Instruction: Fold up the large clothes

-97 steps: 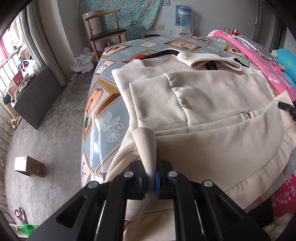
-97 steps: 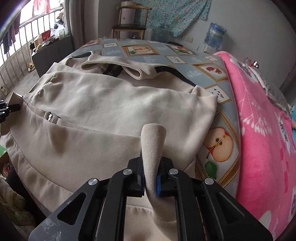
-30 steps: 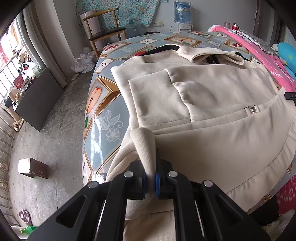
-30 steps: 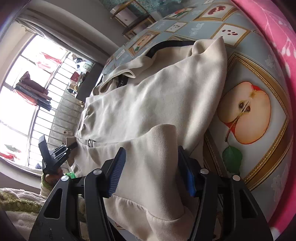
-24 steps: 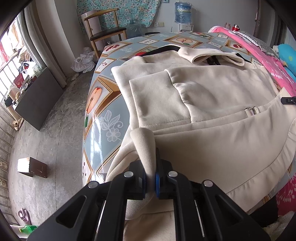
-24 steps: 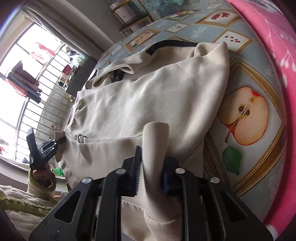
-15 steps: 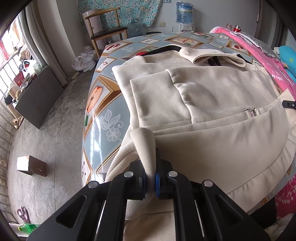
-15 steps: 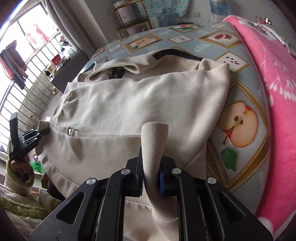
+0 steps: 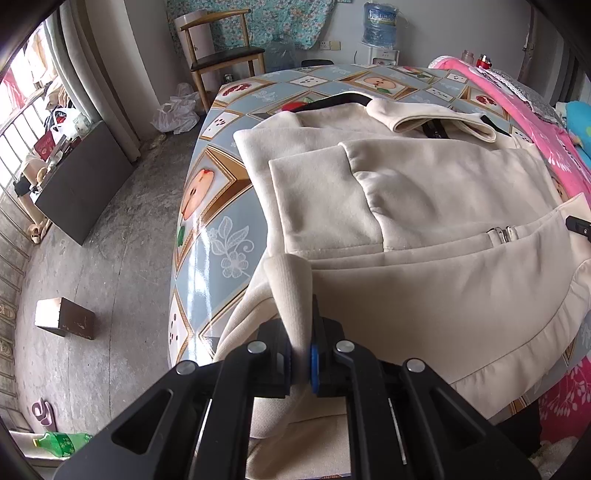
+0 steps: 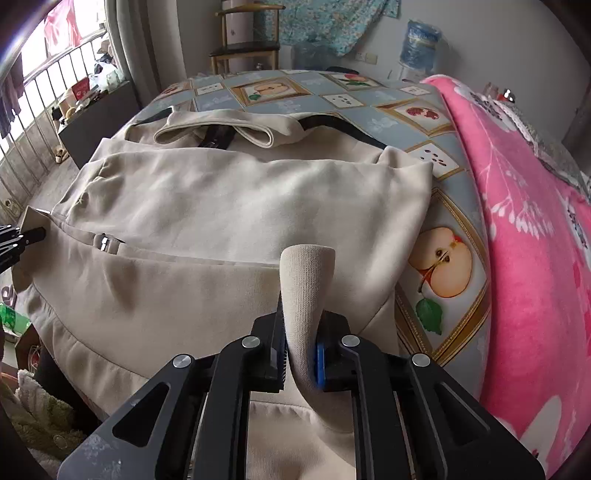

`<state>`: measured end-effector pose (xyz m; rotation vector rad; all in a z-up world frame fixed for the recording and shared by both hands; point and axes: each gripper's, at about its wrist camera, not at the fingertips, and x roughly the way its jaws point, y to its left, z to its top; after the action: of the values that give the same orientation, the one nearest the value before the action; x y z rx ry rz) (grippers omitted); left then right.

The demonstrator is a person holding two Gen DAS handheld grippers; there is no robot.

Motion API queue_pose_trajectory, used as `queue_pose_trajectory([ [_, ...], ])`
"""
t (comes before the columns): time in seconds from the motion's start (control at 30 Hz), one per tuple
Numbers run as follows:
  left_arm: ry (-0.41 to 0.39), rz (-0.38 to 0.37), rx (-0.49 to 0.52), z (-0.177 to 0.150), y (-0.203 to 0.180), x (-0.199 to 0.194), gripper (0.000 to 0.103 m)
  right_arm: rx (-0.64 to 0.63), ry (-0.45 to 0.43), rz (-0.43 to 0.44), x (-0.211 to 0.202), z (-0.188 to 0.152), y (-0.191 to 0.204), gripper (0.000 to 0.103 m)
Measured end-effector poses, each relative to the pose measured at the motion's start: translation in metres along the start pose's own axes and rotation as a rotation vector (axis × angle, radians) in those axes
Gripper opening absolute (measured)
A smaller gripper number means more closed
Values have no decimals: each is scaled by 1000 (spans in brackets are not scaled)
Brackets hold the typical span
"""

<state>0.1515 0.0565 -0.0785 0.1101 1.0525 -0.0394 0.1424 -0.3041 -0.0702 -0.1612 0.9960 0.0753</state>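
The cream jacket (image 9: 424, 229) lies spread across the worktop (image 9: 221, 206), collar (image 9: 436, 118) at the far end, its hem hanging over the near edge towards the person; the patterned oilcloth with its fruit squares shows on both sides of it. The left gripper (image 9: 303, 349) has its jaws pressed together on a ribbed cuff (image 9: 291, 288) at the jacket's near left corner; the cuff stands up out of the jaws in a narrow fold, and a blue pad shows against the cloth. Over on the other side, the right gripper (image 10: 301, 349) pinches the other ribbed cuff (image 10: 306, 280); this one rises thick and rounded between the jaws, bent over at the top, with the sleeve trailing down below. Both grippers point steeply down at the near edge of the garment; each one's black tip pokes into the edge of the other's view. The jacket's front lies fairly flat, a metal zip pull (image 9: 502, 233) showing near the middle seam; a black lining peeks from under the collar. A pink floral blanket (image 10: 528, 236) lies along the right side, touching the worktop's edge; a wooden chair (image 9: 221, 55) stands beyond the far end, and a water bottle (image 9: 380, 22) sits by the back wall; a green bottle (image 9: 61, 443) lies on the concrete floor at the left.
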Motion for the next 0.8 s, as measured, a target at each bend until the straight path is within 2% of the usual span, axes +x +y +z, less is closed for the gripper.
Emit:
queue_pose_trajectory([
  [0.8,11,-4,-6,1,1,2,7,-22,20,-27,2,0,4,13],
])
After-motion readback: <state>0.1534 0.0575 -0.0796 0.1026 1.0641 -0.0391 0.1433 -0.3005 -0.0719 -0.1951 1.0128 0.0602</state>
